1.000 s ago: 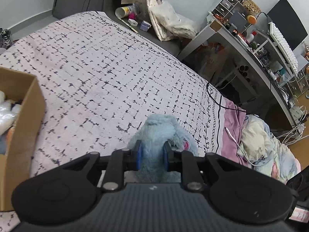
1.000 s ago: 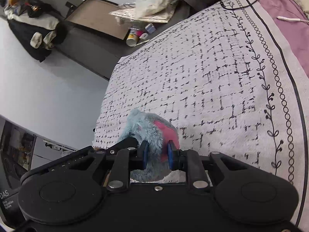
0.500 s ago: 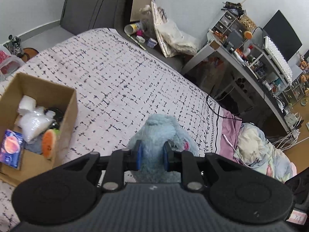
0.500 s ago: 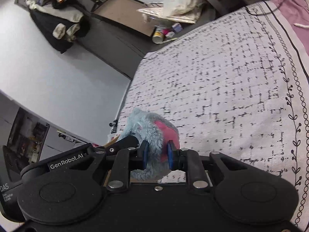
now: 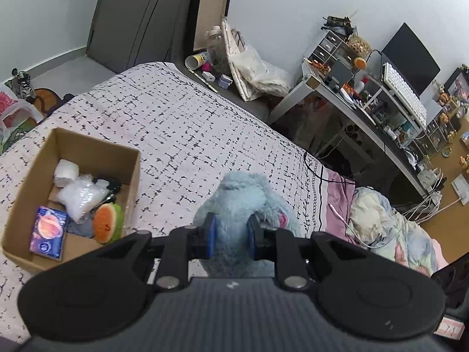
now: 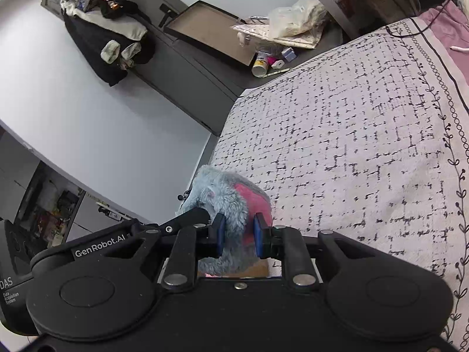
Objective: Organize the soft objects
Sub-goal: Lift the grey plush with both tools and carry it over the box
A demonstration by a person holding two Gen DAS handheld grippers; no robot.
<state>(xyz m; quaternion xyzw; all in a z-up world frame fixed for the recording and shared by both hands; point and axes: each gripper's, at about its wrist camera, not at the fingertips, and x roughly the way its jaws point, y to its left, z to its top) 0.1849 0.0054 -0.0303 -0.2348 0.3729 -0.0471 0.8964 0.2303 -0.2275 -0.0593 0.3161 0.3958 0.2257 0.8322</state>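
A fluffy light-blue plush toy (image 5: 239, 196) with pink patches hangs above the bed, held from two sides. My left gripper (image 5: 231, 236) is shut on its blue fur. My right gripper (image 6: 237, 233) is shut on the same plush toy (image 6: 225, 196), next to a pink patch. In the right wrist view the left gripper's black finger (image 6: 187, 218) reaches in from the left onto the toy. An open cardboard box (image 5: 32, 173) sits on the bed to the lower left of the toy, holding a watermelon-slice plush (image 5: 107, 226), white bags and a blue packet.
The bed (image 5: 176, 129) has a white cover with black dashes and a pink sheet (image 5: 337, 202) at its right end. A crumpled blanket (image 5: 387, 228) lies beyond it. A cluttered desk (image 5: 366, 102) stands at the right. Bags and bottles (image 5: 243, 67) sit at the bed's far edge.
Both grippers have risen and pulled back with the plush toy still held. The cardboard box has come fully into the left wrist view, and more of the room shows.
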